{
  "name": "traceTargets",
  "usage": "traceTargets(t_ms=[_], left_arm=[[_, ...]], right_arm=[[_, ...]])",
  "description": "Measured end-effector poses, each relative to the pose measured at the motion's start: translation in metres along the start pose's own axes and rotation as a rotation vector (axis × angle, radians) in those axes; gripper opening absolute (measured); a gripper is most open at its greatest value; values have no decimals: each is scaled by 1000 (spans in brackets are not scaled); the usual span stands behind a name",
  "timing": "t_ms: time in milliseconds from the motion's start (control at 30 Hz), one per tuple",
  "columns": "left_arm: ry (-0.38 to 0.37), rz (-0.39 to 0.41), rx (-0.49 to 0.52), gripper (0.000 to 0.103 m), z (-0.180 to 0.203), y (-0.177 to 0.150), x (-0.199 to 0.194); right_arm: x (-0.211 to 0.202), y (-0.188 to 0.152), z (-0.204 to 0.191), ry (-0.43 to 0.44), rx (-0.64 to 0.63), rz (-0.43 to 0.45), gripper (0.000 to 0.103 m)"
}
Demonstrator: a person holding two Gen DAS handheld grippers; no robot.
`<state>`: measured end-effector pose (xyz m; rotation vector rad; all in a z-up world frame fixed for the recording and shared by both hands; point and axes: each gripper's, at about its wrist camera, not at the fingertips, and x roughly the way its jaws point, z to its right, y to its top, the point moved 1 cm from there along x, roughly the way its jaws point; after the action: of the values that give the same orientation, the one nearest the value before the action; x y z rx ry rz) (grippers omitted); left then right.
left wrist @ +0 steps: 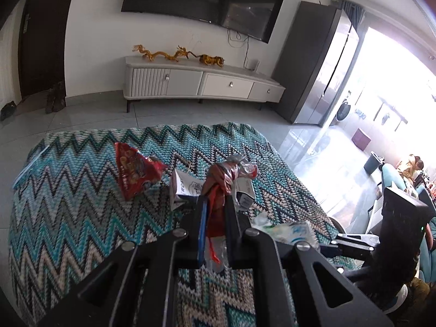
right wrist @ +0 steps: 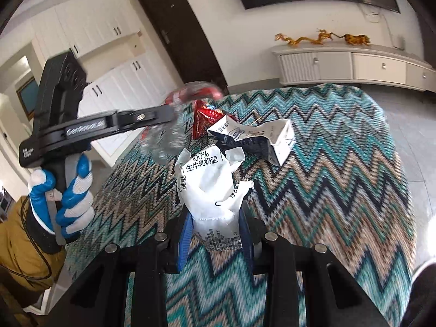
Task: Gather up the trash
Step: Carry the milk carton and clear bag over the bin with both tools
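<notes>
Each hand-held gripper pinches trash to carry it off: the left (left wrist: 215,204) a red wrapper (left wrist: 220,177), the right (right wrist: 215,218) a white pouch (right wrist: 209,188), cartons (right wrist: 261,139) waiting just ahead.

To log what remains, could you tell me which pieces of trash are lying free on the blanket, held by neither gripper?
Two: the red snack bag and the crumpled white carton. The red-and-clear wrapper and the white milk pouch are clamped between fingers.

Both grippers are matte black with round silver screws; the left gripper (right wrist: 174,114) has white lettering, and the left hand (right wrist: 64,190) wears a blue-and-white glove plus mustard sleeve.
</notes>
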<state>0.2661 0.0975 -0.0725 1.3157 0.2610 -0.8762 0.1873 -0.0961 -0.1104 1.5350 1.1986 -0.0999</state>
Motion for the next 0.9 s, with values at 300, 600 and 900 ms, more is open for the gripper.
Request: traceTargets(t_ms=[300,600,900], left_arm=[[-2,77,-10,11,11,-30,-68],[-44,135,-14,11,26,-57,-114],[-68,175,-32,11,35,-69,-143]], right_arm=[[-59,-2,-18,-47,21,112,30],[-116,-11,-40,-92,28,205,30],[-146,-25,-50,-114,44,260,30]])
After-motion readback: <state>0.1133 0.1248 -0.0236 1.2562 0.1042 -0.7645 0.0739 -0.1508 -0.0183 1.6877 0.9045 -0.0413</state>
